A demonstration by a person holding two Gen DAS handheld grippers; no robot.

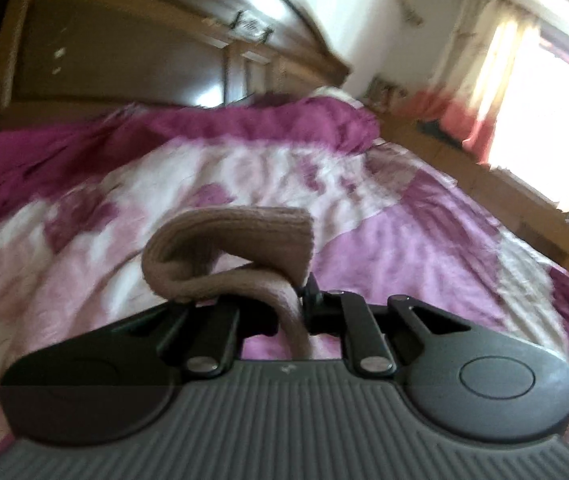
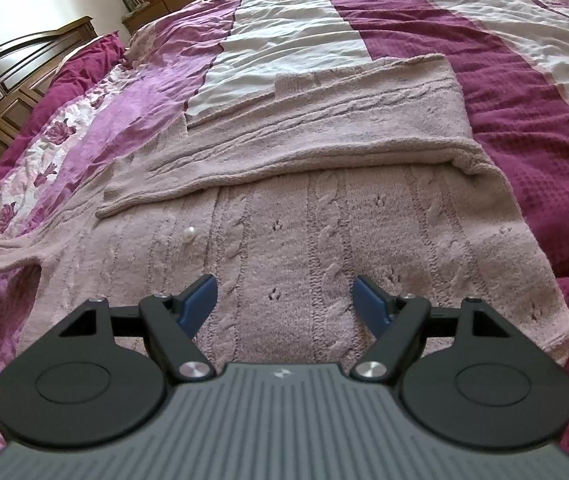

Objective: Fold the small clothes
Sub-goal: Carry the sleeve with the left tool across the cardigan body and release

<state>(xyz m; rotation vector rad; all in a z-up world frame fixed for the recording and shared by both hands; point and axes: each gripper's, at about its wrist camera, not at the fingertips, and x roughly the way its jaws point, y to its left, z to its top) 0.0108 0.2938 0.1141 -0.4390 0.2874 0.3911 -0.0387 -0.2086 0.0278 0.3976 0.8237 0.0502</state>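
A dusty-pink cable-knit sweater lies flat on the bed, one sleeve folded across its upper part and a pearl button on the front. My right gripper hovers just over the sweater's near half, open, with its blue pads apart and nothing between them. In the left wrist view my left gripper is shut on a ribbed end of the pink knit, lifted off the bed; the fabric curls over the jaws and hangs down between them. That view is blurred.
The bedspread has magenta, lilac and white patches with a floral border. A dark wooden headboard stands at the far end, magenta pillows before it. A bright curtained window and a low wooden shelf run along the bedside.
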